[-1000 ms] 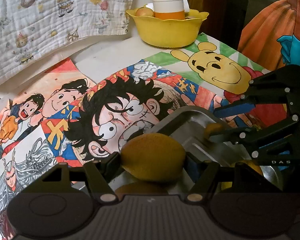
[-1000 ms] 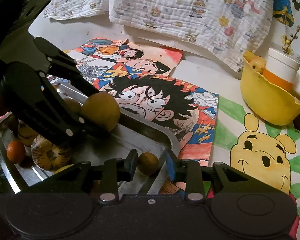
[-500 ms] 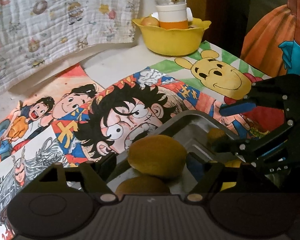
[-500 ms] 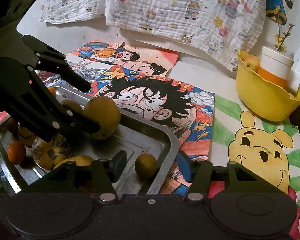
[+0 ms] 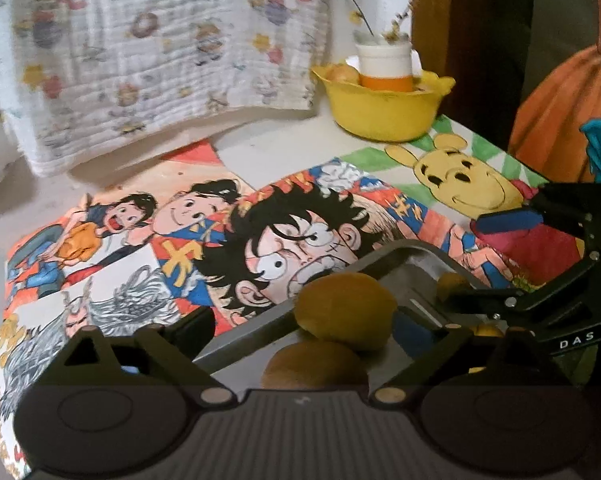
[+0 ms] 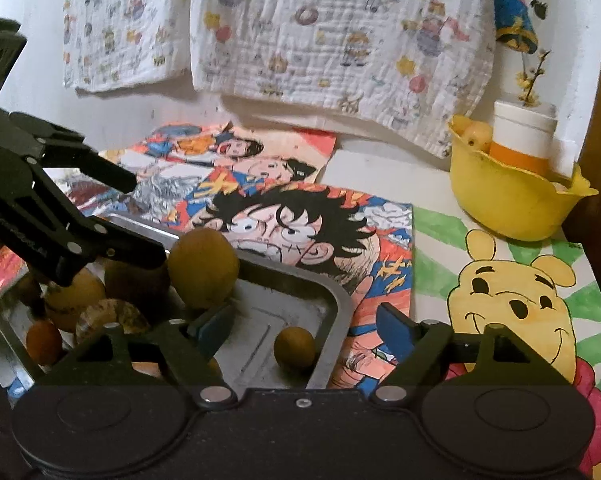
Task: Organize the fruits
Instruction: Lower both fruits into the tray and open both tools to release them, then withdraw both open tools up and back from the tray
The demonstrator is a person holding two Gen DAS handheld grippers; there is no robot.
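A metal tray (image 6: 332, 292) holds several fruits. My left gripper (image 5: 306, 326) stands over the tray's far side, jaws opening. A large yellow-brown fruit (image 5: 344, 310) rests between its fingers, free of the left pad, and a brown fruit (image 5: 316, 364) lies just below it. My right gripper (image 6: 304, 324) hangs over the tray's corner, jaws opening. A small round fruit (image 6: 294, 347) lies in that corner between its blue pads (image 6: 396, 324), untouched. The right wrist view shows the left gripper (image 6: 144, 218) beside the large fruit (image 6: 202, 268). The left wrist view shows the right gripper (image 5: 488, 260).
A yellow bowl (image 6: 508, 200) with a white and orange cup (image 6: 524, 136) and a fruit stands at the back right. Cartoon drawings (image 5: 284, 240) cover the table under the tray. A printed quilt (image 5: 160, 60) hangs along the back wall.
Both grippers have opened. The left one let go of the large fruit and drew back and up a little. The right one released the small fruit, which now lies in the tray corner.
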